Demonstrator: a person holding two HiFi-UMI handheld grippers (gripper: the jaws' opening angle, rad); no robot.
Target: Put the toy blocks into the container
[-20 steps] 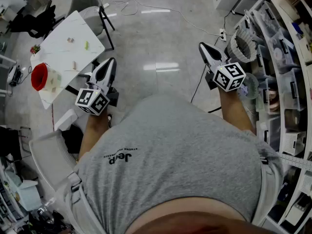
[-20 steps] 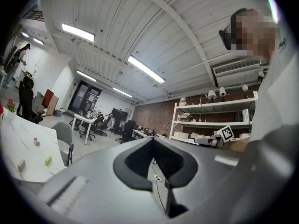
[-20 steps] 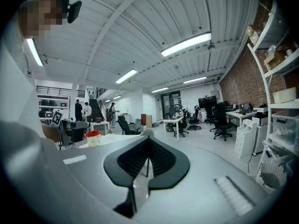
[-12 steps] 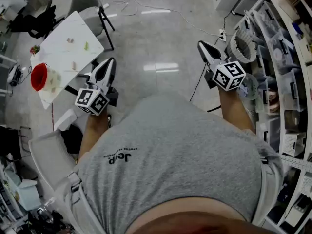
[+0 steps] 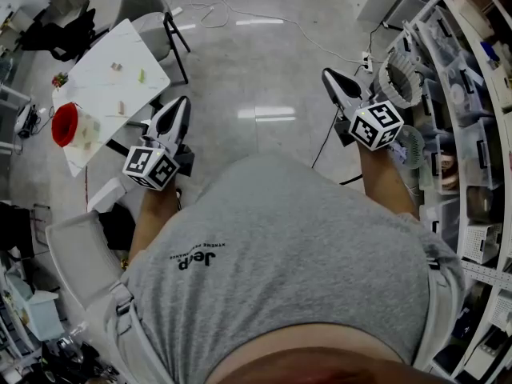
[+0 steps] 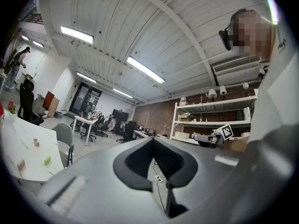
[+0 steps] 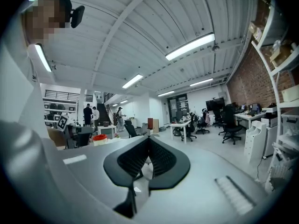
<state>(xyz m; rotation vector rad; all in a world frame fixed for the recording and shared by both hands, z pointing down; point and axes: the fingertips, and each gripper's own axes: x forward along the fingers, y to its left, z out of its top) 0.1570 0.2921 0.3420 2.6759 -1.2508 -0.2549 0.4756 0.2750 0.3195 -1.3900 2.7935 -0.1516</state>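
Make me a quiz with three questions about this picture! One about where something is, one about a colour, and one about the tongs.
1. Where does the container stand?
A) on the white table
B) on the floor
C) on a shelf

2. What colour is the container?
A) blue
B) red
C) green

3. How are the right tongs?
A) wide open
B) shut on a block
C) shut with nothing in them

Answers:
1 A: the head view shows it at the table's corner.
2 B: it shows bright red.
3 C: the right gripper view shows the jaws together with nothing between them.
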